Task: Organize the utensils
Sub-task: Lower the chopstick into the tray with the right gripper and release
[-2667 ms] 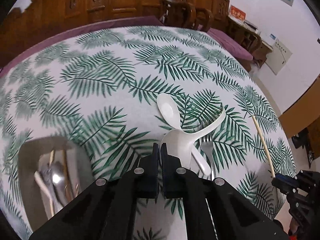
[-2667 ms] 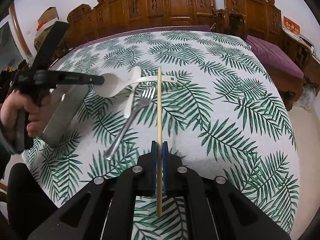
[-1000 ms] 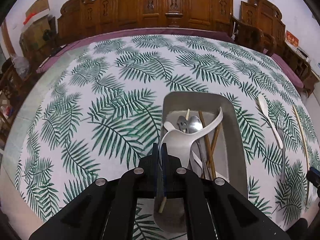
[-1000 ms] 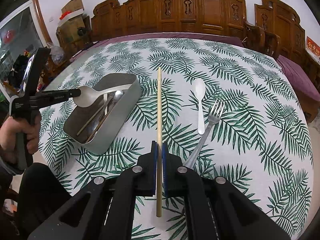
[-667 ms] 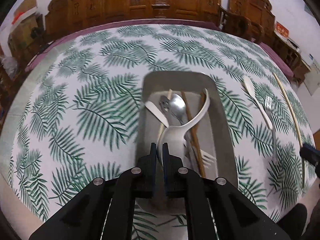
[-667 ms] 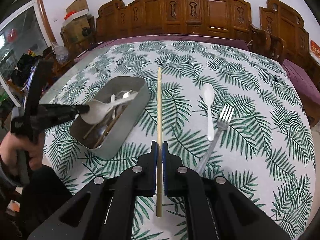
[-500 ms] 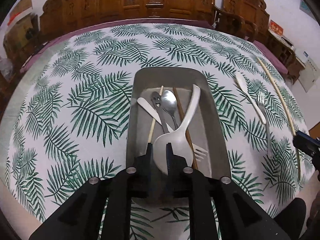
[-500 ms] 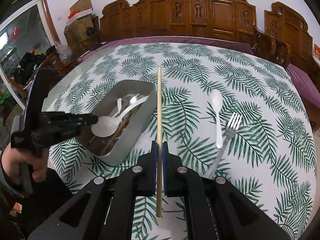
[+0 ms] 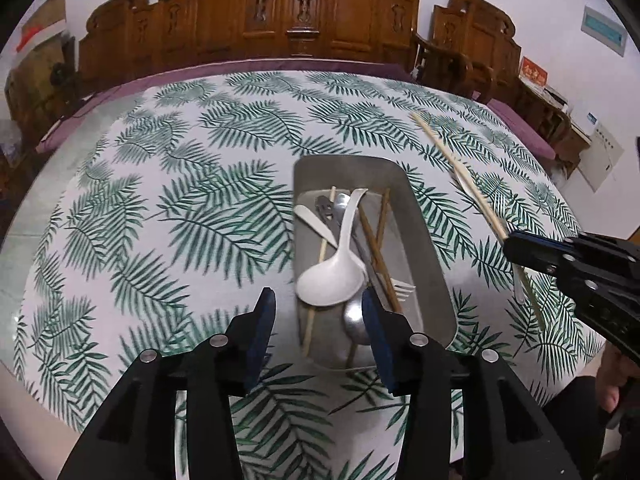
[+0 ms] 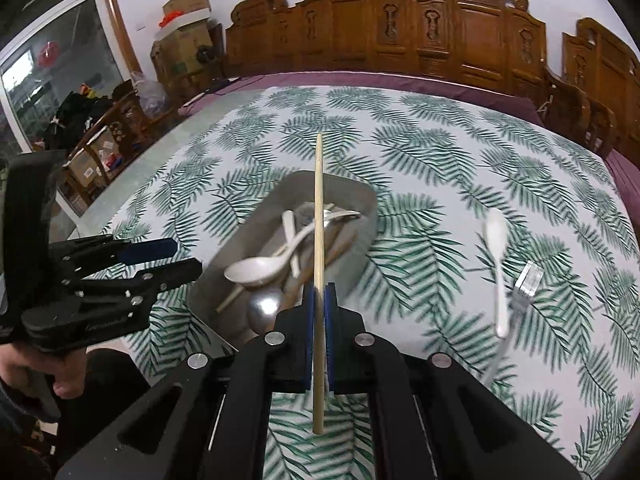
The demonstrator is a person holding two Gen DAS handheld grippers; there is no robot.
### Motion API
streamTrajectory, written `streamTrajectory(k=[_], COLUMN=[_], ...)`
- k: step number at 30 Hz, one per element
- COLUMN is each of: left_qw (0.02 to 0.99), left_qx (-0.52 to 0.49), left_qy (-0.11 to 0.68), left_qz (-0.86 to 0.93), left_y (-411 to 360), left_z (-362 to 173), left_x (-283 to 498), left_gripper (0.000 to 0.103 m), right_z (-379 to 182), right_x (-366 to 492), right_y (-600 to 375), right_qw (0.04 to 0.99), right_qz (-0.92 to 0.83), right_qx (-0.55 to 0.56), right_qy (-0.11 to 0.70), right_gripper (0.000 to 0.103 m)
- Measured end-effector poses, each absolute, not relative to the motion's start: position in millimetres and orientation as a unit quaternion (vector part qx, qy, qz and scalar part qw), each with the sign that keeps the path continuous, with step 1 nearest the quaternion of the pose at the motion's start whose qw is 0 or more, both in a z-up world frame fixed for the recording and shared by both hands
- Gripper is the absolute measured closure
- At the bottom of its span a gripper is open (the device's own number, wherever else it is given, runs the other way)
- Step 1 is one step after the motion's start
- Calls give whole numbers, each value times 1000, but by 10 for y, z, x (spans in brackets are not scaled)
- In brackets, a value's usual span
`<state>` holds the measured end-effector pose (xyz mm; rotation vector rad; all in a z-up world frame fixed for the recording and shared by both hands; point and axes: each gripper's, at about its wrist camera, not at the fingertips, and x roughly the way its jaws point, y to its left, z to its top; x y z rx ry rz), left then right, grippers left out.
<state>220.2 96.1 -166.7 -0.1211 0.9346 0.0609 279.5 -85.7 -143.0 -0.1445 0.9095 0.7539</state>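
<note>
A metal tray (image 9: 425, 240) holds several utensils, with a big white spoon (image 9: 331, 280) lying on top. My left gripper (image 9: 318, 312) hovers over the tray's near end. Its jaws are opening, and the spoon's bowl sits just past the fingertips without touching the pads. My right gripper (image 10: 318, 300) is shut on a long pale chopstick (image 10: 318, 200), which points out over the tray (image 10: 216, 276). In the left wrist view the right gripper (image 9: 516, 248) and its chopstick (image 9: 460, 172) are to the right of the tray. In the right wrist view the left gripper (image 10: 176, 260) stands open beside the tray.
A small white spoon (image 10: 496, 240) and a metal fork (image 10: 520, 300), blurred, lie on the leaf-print tablecloth right of the tray. Carved wooden chairs ring the table's far side. A person's hand (image 10: 60, 376) holds the left gripper's handle at the near left edge.
My left gripper has opened and let the big white spoon drop into the tray. My right gripper has carried the chopstick leftward, from over the tablecloth to over the tray.
</note>
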Motion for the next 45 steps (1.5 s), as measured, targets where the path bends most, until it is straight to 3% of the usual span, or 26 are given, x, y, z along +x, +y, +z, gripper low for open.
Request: streamTrajectory(k=[6,9,13,30,45], left_qw=[900,904,906,909,917], left_qx=[-58,-57,-58,-51,-53], left_qy=[431,422,417,412,395], left_qz=[34,37,37,38,21], left_y=[1140,1229,1319,1414,1223], left_z=[-1559,-1534,-1535,-1550,-1418], left_x=[2071,1996,1910,1809,1827], left_gripper=[44,27,18,17,17], right_z=[-1483,-1532,-1642,-2043,-1646], right_x=[2883,2925,2981,3177,3060], right_y=[-530,-422,-296,-95,-527], right_qw=[817,813,808,790,823], right_qz=[366,366,360,321,335], right_qx=[-61,-56,-48,-20,-44], right_qy=[441,449,464,522,457], right_gripper=[97,97,97,97,95])
